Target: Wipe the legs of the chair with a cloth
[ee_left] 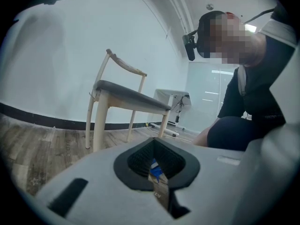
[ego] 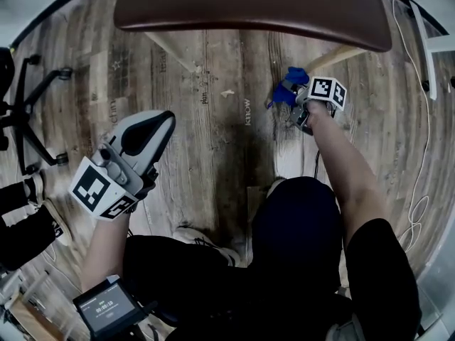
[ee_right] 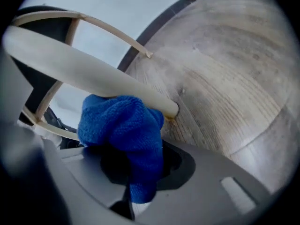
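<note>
The chair's brown seat (ego: 249,6) fills the top of the head view, with pale wooden legs slanting down under it. My right gripper (ego: 304,112) is shut on a blue cloth (ego: 288,91) low on the right front leg (ego: 343,55). In the right gripper view the cloth (ee_right: 124,130) bunches out of my right gripper (ee_right: 136,170) and presses against the underside of that leg (ee_right: 89,71), near its foot on the floor. My left gripper (ego: 158,125) hangs shut and empty at the left, apart from the chair. The left gripper view shows my left gripper (ee_left: 157,172) and the whole chair (ee_left: 126,97) beyond it.
An office chair base (ego: 28,112) stands at the left, with someone's shoes (ego: 32,215) below it. A white cable (ego: 421,155) and a white stand (ego: 435,45) lie at the right. The person's knees (ego: 291,226) crouch just behind the grippers on the wood floor.
</note>
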Available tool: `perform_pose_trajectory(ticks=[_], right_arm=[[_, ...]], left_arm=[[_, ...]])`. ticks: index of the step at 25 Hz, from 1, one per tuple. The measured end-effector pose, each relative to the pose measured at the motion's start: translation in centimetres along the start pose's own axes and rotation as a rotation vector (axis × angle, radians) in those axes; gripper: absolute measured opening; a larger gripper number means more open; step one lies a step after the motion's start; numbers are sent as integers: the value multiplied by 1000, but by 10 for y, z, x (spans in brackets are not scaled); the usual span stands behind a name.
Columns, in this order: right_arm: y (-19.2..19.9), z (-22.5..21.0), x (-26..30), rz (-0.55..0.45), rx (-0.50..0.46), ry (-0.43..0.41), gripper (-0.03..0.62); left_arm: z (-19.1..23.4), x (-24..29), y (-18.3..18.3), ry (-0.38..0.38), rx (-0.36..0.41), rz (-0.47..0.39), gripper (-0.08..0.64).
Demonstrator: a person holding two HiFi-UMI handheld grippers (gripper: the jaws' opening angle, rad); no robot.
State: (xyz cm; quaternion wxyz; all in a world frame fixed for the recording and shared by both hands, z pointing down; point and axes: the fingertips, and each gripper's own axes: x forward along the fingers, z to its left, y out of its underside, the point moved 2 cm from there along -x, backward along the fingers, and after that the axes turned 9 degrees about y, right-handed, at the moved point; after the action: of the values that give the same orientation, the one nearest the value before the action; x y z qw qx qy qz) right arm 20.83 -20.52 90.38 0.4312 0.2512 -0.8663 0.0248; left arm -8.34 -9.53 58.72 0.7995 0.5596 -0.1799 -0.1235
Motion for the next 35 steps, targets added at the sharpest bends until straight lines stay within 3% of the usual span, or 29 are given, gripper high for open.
perform_pose_trajectory(ticks=[4, 10, 15, 18, 21, 27, 30, 35], right_arm=[[16, -6, 9, 99, 128, -43, 71], [1, -12, 6, 45, 157, -46, 72], [-13, -2, -15, -37, 15, -53, 71], [-25, 14, -42, -91, -118, -57, 71], [-34, 39, -75, -117, -245, -68, 72], [-50, 108, -157, -176, -398, -134, 71], [-54, 142, -191, -194, -444, -147, 71], [-52, 198, -236, -228, -454, -245, 71]], left_arm=[[-2, 2, 2, 5, -1, 10, -2], [-2, 4, 2, 15, 2, 7, -2], [-2, 1, -1, 24, 3, 7, -2], [-2, -1, -5, 24, 1, -13, -2], [-5, 1, -7, 36, 9, -26, -2], [-12, 2, -16, 52, 21, -56, -2], [-15, 3, -17, 66, 30, -65, -2], [-18, 0, -22, 66, 25, -78, -2]])
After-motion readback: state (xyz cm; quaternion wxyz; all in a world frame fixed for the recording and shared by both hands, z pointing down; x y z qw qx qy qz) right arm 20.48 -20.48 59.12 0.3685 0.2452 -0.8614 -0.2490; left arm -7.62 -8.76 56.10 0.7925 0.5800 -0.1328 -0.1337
